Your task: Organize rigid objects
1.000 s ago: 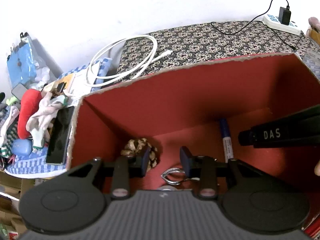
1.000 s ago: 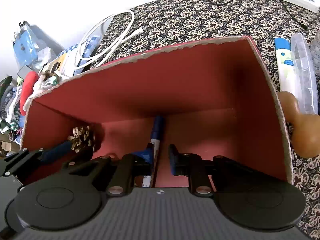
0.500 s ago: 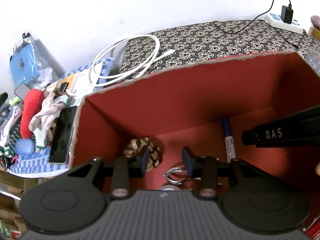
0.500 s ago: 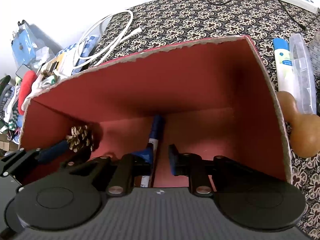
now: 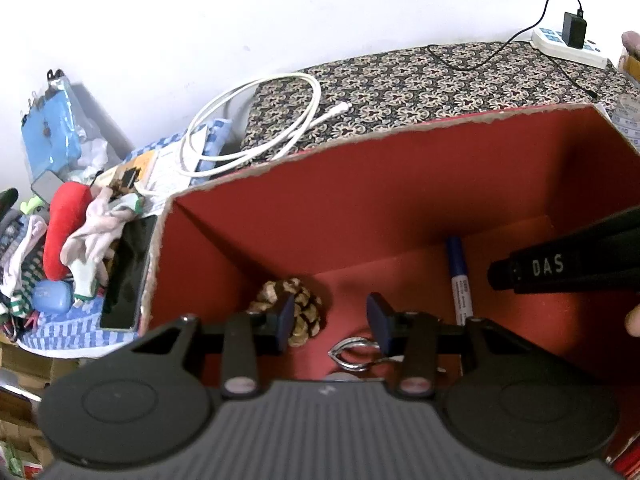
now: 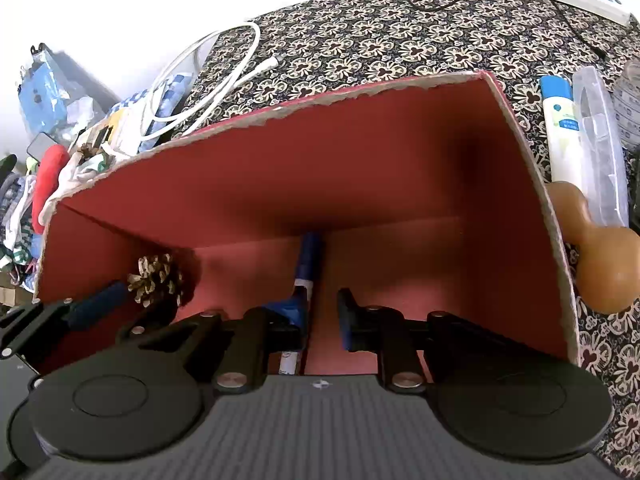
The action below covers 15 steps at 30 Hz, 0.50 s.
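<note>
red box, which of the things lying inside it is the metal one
The silver clip, a shiny looped piece on the red box floor just ahead of the left hand-held gripper. The pine cone is brown and scaly; the marker is blue plastic.

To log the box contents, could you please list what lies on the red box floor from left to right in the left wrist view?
Brown pine cone → silver metal clip → blue-capped marker pen.

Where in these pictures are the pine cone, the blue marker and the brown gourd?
pine cone (image 5: 300, 304): left wrist view, on its scaly body.
blue marker (image 5: 456, 256): left wrist view, on its blue cap end.
brown gourd (image 6: 600, 264): right wrist view, on its round lower bulb.
</note>
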Available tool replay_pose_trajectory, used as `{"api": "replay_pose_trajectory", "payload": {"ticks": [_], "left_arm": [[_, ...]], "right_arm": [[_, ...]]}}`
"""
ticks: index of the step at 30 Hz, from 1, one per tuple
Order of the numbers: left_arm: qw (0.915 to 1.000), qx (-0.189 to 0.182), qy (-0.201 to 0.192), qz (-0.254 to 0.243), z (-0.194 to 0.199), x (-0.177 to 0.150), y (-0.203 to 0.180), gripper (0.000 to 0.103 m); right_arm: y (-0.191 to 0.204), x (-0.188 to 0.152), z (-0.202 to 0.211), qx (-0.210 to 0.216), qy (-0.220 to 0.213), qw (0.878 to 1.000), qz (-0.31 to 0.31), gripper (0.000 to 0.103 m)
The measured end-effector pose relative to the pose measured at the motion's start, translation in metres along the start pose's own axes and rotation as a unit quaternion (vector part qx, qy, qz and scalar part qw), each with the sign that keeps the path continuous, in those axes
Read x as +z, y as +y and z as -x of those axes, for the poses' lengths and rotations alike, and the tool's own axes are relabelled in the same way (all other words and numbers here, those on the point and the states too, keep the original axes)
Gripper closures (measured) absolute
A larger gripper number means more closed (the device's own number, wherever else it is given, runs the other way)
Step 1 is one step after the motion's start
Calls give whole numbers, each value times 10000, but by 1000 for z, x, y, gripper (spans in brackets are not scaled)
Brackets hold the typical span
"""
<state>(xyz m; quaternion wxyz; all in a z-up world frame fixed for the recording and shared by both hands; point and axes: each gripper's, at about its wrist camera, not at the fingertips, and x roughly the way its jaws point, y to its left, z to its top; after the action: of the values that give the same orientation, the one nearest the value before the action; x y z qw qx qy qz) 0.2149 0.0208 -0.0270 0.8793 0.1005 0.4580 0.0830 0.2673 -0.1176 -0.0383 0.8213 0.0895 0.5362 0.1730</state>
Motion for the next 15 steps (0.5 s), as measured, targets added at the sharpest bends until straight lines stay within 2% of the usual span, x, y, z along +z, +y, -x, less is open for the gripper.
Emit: {"api": "replay_pose_trajectory", "payload": {"ticks": [15], "left_arm": [[9999, 74, 43, 119, -1, 1, 1, 55]], "right_arm": [[2, 0, 0, -100, 2, 9999, 29, 103]]}}
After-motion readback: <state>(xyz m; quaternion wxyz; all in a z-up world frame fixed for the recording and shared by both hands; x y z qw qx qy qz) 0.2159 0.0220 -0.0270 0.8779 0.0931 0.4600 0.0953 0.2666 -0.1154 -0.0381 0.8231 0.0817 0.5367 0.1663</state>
